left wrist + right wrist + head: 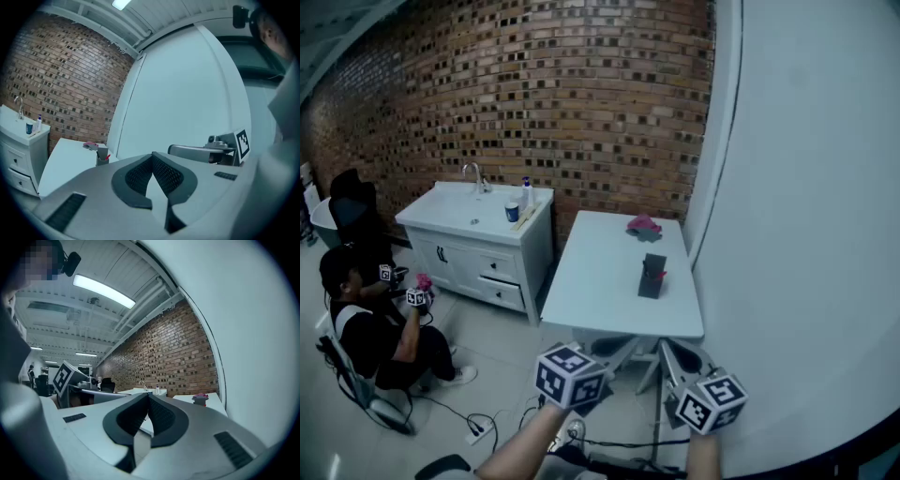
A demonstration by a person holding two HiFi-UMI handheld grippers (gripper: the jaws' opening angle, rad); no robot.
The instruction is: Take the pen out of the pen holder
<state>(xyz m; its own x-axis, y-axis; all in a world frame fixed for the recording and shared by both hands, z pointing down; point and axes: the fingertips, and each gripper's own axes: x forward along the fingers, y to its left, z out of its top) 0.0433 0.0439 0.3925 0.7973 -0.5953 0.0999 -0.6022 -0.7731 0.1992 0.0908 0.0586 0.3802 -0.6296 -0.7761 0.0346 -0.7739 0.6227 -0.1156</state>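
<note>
A dark pen holder (652, 277) stands upright on the white table (600, 281), near its right side, with a red pen (662, 275) sticking out of it. Both grippers hang well short of the table's near edge. My left gripper (617, 344) and my right gripper (675, 353) point level toward the table. In the left gripper view the jaws (152, 155) meet at their tips with nothing between them, and the holder (101, 158) and the pen (107, 156) show far off at the left. The right gripper's jaws (148, 395) are also shut and empty.
A pink object (643, 225) lies at the table's far end. A white sink cabinet (478, 239) stands to the left of the table. A seated person (370, 333) is on the floor at the far left. A white wall (806, 234) runs along the right, and cables (478, 427) lie on the floor.
</note>
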